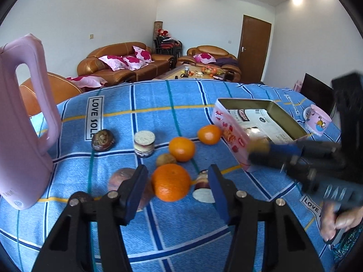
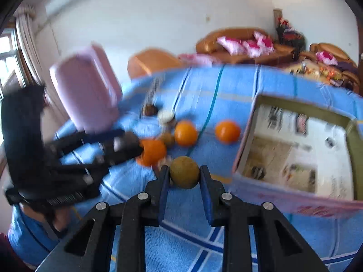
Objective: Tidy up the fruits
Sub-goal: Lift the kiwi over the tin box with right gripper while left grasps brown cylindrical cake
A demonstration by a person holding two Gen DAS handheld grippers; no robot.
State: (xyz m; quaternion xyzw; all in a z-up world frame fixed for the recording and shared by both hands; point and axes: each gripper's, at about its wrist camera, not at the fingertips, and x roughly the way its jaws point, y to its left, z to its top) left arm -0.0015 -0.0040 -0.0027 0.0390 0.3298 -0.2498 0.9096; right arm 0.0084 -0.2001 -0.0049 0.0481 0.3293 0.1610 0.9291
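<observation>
My left gripper is open, its jaws on either side of a large orange on the blue checked cloth, not touching it. Two smaller oranges and a small brown fruit lie behind it. A reddish fruit sits by the left jaw. My right gripper is shut on a yellow-green round fruit and holds it above the cloth, near the open pink tin box. In the left wrist view the right gripper is blurred beside that box.
A tall pink jug stands at the left. A small jar and a dark brown fruit lie behind the oranges. A pink cup stands at the far right. A tipped jar lies by my left gripper's right jaw.
</observation>
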